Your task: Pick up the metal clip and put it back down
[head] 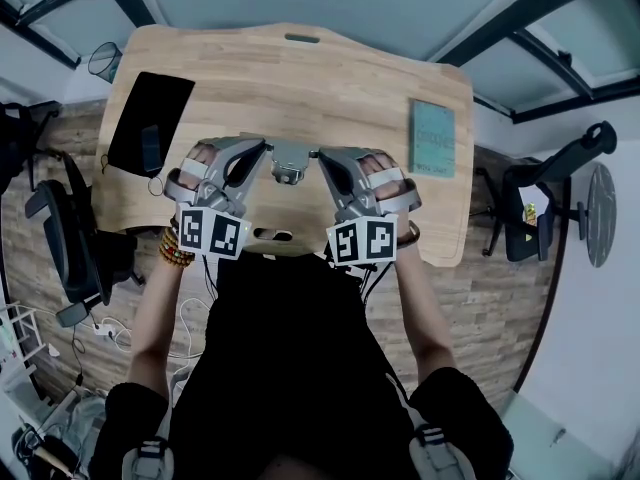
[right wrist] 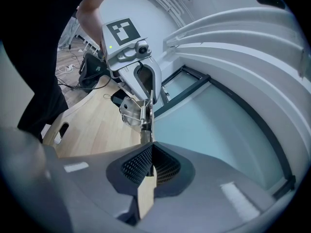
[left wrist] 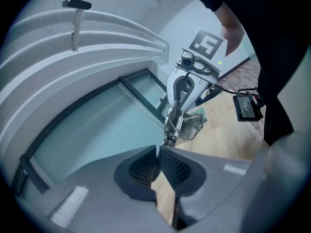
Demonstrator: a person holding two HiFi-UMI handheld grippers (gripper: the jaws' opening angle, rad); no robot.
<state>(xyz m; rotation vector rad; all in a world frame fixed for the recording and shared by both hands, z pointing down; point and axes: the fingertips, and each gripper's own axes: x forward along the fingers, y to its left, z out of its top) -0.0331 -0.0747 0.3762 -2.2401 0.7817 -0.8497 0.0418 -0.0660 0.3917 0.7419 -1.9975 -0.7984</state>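
The grey left gripper [left wrist: 158,150] has its ribbed jaws pressed together on the lower tip of the shiny silver metal spring clip [left wrist: 188,123]; the right gripper [left wrist: 173,116], opposite, clasps the clip's far side; both hang above the pale wooden tabletop [left wrist: 221,142]; a small black screen device [left wrist: 248,106] lies further right.

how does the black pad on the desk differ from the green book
The black pad is dark and plain, while the green book is teal. The black pad is clearly the larger, and the green book covers less of the top. The black pad lies near the left end, the green book near the right end. Both lie flat on the wooden table.
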